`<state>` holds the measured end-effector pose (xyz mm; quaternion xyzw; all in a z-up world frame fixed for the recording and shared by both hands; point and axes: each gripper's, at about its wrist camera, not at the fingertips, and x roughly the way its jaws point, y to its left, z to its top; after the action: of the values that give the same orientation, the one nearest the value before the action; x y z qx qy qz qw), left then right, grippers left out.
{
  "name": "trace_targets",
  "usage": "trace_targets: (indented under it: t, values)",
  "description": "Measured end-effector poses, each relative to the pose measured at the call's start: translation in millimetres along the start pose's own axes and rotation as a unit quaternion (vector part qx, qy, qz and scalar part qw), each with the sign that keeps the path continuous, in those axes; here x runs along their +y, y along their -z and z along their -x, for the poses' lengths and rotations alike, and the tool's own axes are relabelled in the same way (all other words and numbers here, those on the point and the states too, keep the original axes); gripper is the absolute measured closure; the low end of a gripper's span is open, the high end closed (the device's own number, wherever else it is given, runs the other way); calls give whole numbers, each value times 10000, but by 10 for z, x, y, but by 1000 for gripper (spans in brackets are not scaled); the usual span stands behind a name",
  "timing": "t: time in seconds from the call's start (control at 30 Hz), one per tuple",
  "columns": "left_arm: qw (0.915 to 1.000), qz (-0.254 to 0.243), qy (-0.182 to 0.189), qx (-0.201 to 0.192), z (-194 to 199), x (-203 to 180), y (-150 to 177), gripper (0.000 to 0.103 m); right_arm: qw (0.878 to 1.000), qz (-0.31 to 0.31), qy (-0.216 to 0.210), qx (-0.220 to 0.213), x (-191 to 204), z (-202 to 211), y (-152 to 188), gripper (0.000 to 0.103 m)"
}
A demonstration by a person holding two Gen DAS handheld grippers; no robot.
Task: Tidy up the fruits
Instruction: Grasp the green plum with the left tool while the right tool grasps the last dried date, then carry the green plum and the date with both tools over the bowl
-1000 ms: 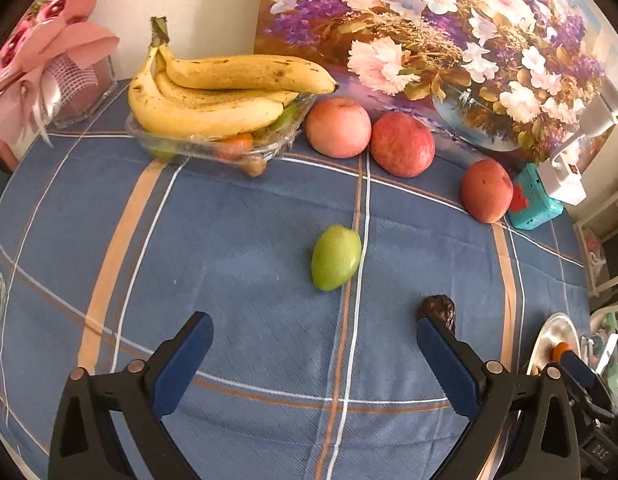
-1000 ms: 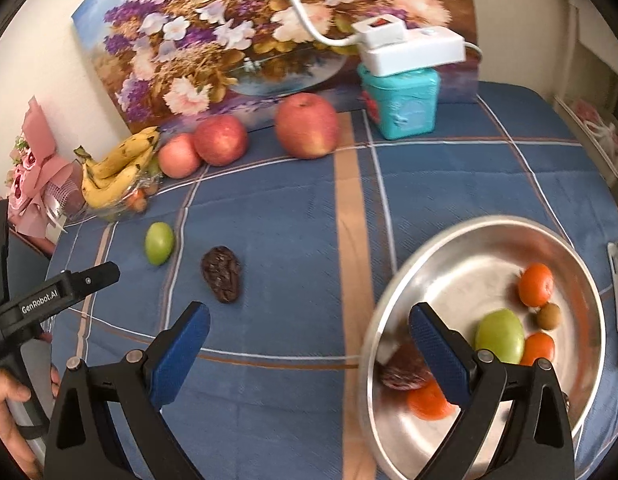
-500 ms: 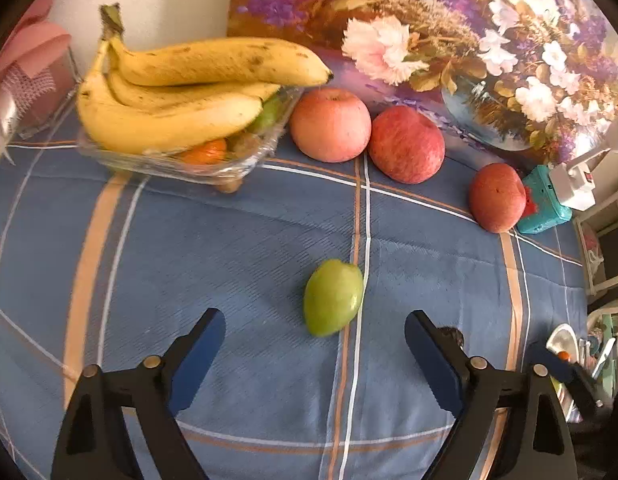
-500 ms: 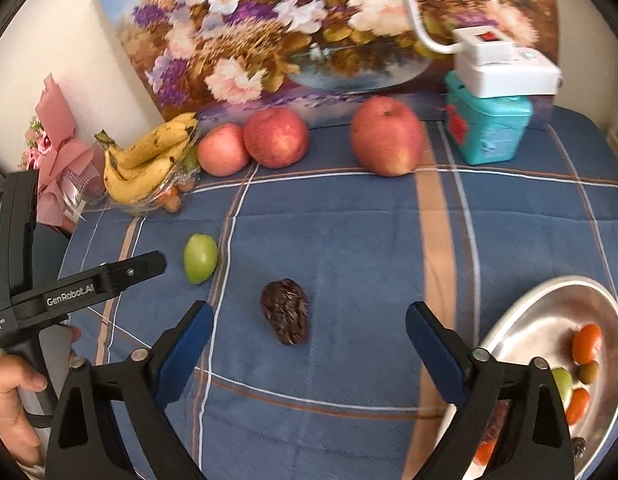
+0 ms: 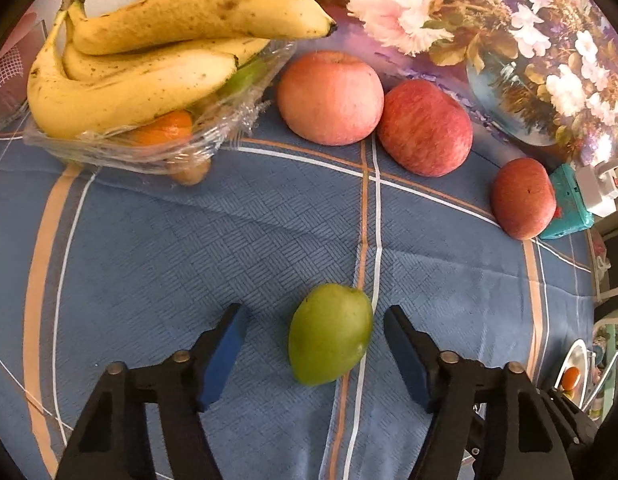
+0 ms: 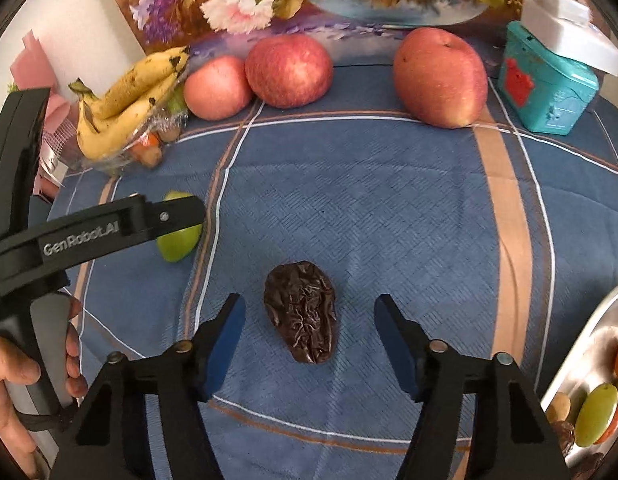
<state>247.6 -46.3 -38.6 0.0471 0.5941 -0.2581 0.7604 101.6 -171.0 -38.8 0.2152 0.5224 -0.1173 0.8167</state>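
Both grippers have closed in since a second ago: the left gripper (image 5: 313,340) now straddles the green fruit (image 5: 329,334), the right gripper (image 6: 309,330) the wrinkled dark fruit (image 6: 303,312), each with jaws spread and touching nothing. Small fruits already sit in the metal bowl (image 6: 581,344); these two remain on the tabletop (image 6: 389,208). Each lies with its long axis roughly along its gripper's fingers, the green one tilted right.

Blue plaid tablecloth (image 6: 369,220) bears apples (image 6: 289,70); dried date (image 6: 301,312); green fruit (image 5: 329,340).

Both wrist views look low and close toward the painted backdrop, sharing apples (image 5: 330,97) (image 6: 288,70) and, seemingly, bananas (image 5: 149,52) (image 6: 125,100).
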Motion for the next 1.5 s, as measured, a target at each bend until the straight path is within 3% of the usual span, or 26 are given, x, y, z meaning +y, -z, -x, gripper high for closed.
trace_targets:
  t: [0.27, 0.3, 0.47, 0.77, 1.1, 1.5]
  values:
    - [10000, -60, 70, 27, -13, -80, -44, 61, 9999, 113, 55, 17, 52, -44, -40, 52]
    - [10000, -85, 29, 28, -32, -113, -60, 61, 9997, 66, 77, 203, 52, -42, -43, 53]
    - [9999, -120, -83, 7, -52, -212, -43, 61, 9997, 54, 22, 247, 62, -60, -43, 64]
    - [9997, 250, 56, 28, 148, -199, 163, 61, 9998, 50, -77, 198, 77, 63, -26, 65]
    - [9953, 851, 384, -270, 701, -335, 728, 61, 10000, 9, -91, 34, 107, 554, 207, 65]
    - [9917, 989, 616, -546, 1118, -776, 1621, 61, 9998, -137, -7, -175, -32, 1191, 831, 65]
